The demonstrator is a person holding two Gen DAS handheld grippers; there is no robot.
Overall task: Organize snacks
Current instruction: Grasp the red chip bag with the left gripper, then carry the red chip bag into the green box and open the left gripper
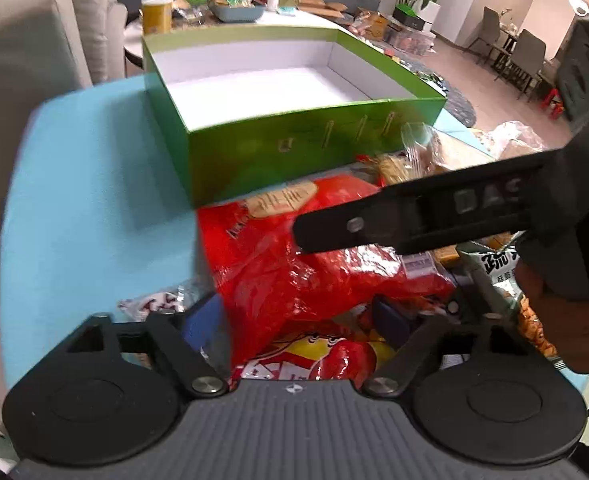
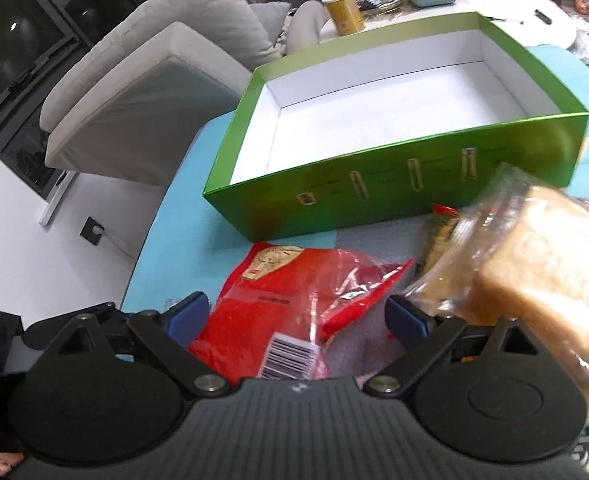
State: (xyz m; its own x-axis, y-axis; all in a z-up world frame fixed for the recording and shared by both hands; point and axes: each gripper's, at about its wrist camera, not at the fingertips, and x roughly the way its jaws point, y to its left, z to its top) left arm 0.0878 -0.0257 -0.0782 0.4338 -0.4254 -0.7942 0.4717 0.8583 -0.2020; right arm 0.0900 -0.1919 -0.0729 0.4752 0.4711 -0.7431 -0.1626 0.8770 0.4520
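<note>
Right wrist: red snack bag (image 2: 290,304) between open claw (image 2: 298,316) pads, seemingly untouched.

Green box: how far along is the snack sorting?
Done: nothing visible yet. The green box shows only its white floor.
In hand: both grippers are over the pile, the red bag between the right gripper's open blue pads; no grip visible. The left gripper straddles red packets, grip unclear.
Left: the red bag, the bread pack and other packets lie outside the box.
</note>
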